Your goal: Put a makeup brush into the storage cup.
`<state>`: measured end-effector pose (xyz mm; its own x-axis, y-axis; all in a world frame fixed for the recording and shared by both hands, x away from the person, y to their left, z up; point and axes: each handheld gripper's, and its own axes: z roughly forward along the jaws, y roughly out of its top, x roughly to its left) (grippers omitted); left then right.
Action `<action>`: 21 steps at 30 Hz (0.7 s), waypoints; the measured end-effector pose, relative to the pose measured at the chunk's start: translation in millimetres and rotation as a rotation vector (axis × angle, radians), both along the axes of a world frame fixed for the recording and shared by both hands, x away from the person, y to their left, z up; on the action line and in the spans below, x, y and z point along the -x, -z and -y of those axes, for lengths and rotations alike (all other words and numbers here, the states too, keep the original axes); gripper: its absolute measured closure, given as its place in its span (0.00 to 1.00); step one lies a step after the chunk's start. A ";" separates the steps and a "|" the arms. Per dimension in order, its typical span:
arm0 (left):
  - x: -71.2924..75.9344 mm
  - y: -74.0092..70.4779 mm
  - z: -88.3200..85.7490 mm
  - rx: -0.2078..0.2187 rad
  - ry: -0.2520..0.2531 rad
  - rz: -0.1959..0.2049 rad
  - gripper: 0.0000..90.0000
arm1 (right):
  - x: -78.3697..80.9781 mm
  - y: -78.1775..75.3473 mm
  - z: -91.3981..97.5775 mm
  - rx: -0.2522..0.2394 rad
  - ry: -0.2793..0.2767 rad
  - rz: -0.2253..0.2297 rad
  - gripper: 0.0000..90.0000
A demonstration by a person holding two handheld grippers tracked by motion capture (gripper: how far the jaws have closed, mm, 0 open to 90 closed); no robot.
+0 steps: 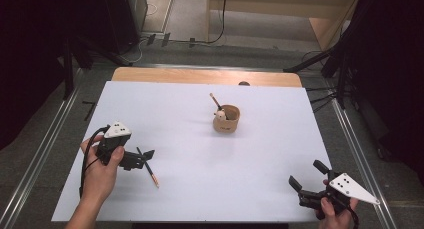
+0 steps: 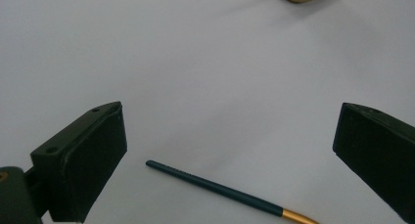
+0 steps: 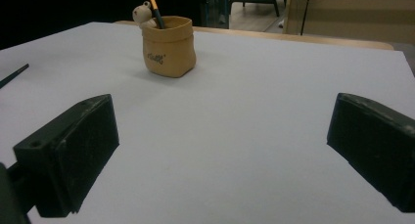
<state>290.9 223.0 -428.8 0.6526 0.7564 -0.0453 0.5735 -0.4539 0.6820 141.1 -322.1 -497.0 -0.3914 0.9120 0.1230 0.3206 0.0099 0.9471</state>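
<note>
Over the White Sheet: Both Tools Spread, Pencil Lying Loose

Across the white sheet [image 1: 200, 154] covering the table, everything is placed here against one landmark, the tan holder [image 1: 226, 120] standing a little beyond the sheet's middle. That holder is a soft, sack-shaped pot with a small pale figure at its rim and one pencil standing tilted inside it. Well to the holder's near right, at the sheet's near corner, the right gripper [image 1: 306, 175] has its jaws spread wide and holds nothing. Well to the holder's near left, the left gripper [image 1: 147, 156] also has its jaws wide apart, with nothing between the pads. Beside that gripper's tips, the dark green pencil [image 2: 215, 188] with a gold end lies flat on the sheet, well apart from the holder.
</note>
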 end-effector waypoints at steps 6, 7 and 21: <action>-4.7 2.2 3.2 -0.039 -0.007 -0.057 0.00 | -0.7 0.9 -0.3 0.006 -0.003 -0.003 0.00; -5.4 2.6 4.0 -0.047 -0.011 -0.067 0.00 | -1.0 1.2 -0.5 0.005 -0.002 -0.004 0.00; -19.4 7.8 8.5 -0.149 -0.067 -0.244 0.00 | -2.0 3.2 0.7 0.002 -0.001 -0.014 0.00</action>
